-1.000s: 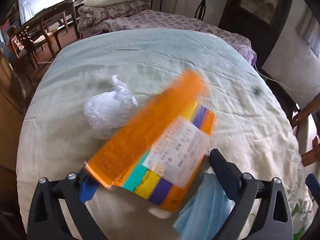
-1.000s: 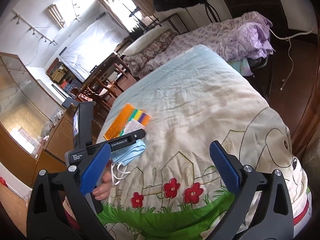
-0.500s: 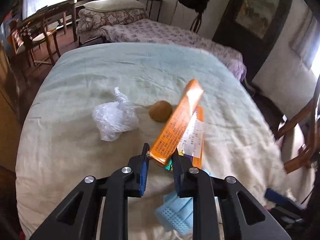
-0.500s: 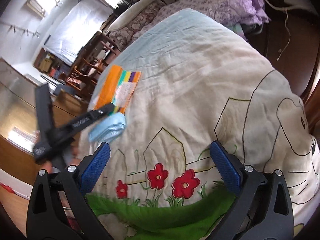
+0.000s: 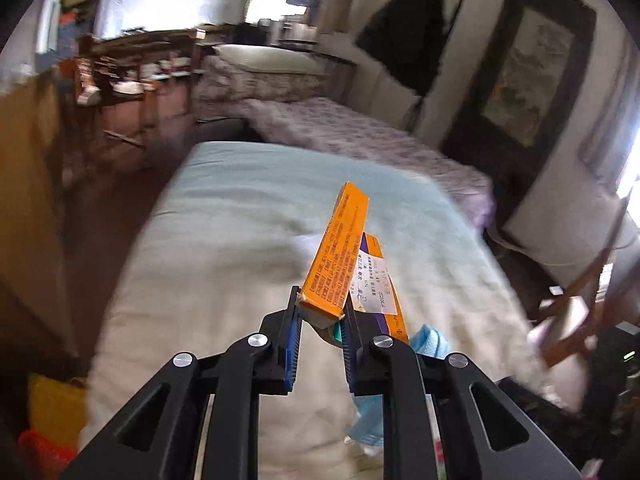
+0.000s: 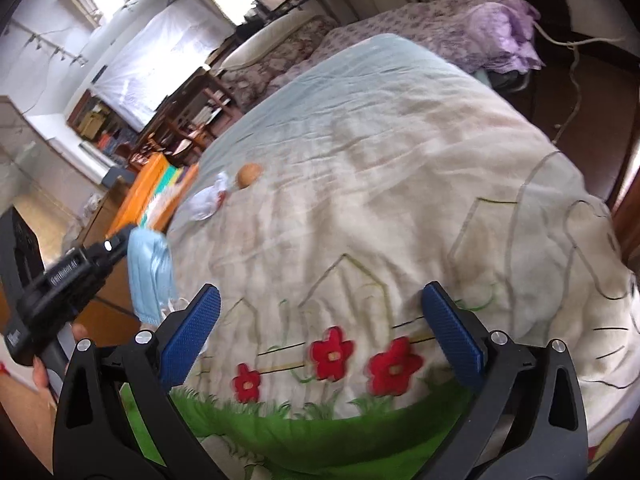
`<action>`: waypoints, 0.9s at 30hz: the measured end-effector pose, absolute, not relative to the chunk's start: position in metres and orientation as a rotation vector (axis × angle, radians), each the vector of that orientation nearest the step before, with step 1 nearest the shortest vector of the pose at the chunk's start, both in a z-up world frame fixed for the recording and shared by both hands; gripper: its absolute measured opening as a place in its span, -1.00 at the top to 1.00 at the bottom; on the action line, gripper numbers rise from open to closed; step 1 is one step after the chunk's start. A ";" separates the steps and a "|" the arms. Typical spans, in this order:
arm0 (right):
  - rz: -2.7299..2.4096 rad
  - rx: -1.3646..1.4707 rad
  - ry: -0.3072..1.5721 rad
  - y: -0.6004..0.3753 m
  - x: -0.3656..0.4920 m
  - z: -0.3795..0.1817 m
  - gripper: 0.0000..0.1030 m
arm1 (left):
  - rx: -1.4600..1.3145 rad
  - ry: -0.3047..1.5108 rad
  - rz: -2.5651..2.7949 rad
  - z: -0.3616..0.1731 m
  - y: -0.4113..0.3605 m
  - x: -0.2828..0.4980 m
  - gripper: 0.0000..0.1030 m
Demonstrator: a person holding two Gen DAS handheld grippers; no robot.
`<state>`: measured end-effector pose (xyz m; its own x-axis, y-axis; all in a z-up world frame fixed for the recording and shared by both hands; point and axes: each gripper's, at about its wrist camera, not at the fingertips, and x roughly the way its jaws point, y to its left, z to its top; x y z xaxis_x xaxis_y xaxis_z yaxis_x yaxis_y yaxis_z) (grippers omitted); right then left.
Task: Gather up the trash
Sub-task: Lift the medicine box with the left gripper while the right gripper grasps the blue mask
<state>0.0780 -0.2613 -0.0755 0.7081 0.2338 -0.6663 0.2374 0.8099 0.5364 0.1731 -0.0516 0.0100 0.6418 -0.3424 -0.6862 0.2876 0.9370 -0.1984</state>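
Note:
My left gripper is shut on the near end of a flat orange box with a white label, held on edge above the pale quilt. A blue face mask hangs beside its right finger; how it is caught I cannot tell. The right wrist view shows the left gripper at the bed's left edge with the box and the dangling mask. Further along the quilt lie a crumpled clear plastic bag and a small brown round thing. My right gripper stands open over the red flower print, holding nothing.
A second bed with a purple floral cover stands behind. A wooden chair is at the bed's right side, a wooden cabinet at its left. Yellow and red things sit low at left. A hand grips the left tool.
The left gripper closed on the orange box and lifted it off the quilt, turning it on edge; the mask rose with it. The right gripper stayed open and sank slightly.

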 end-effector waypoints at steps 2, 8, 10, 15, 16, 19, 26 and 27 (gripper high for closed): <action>0.026 0.650 0.800 -0.256 0.078 -0.074 -0.89 | -0.032 0.817 -0.269 0.002 -0.044 0.171 0.65; 0.149 0.528 0.833 -0.215 0.090 -0.066 -0.89 | -0.094 0.876 -0.235 -0.006 -0.028 0.180 0.65; 0.209 0.476 0.844 -0.195 0.096 -0.063 -0.89 | -0.119 0.901 -0.213 -0.010 -0.020 0.182 0.65; 0.339 0.366 0.837 -0.149 0.116 -0.053 -0.86 | -0.191 0.925 -0.243 -0.012 -0.007 0.183 0.65; 0.355 0.357 0.835 -0.143 0.120 -0.052 -0.84 | -0.196 0.929 -0.245 -0.012 -0.005 0.184 0.65; 0.400 0.323 0.848 -0.121 0.134 -0.055 -0.70 | -0.228 0.938 -0.249 -0.014 0.002 0.187 0.65; 0.470 0.372 0.900 -0.116 0.146 -0.069 0.77 | -0.258 0.965 -0.238 -0.019 0.012 0.194 0.65; 0.465 0.391 0.868 -0.124 0.137 -0.063 0.77 | -0.247 0.963 -0.236 -0.019 0.010 0.193 0.65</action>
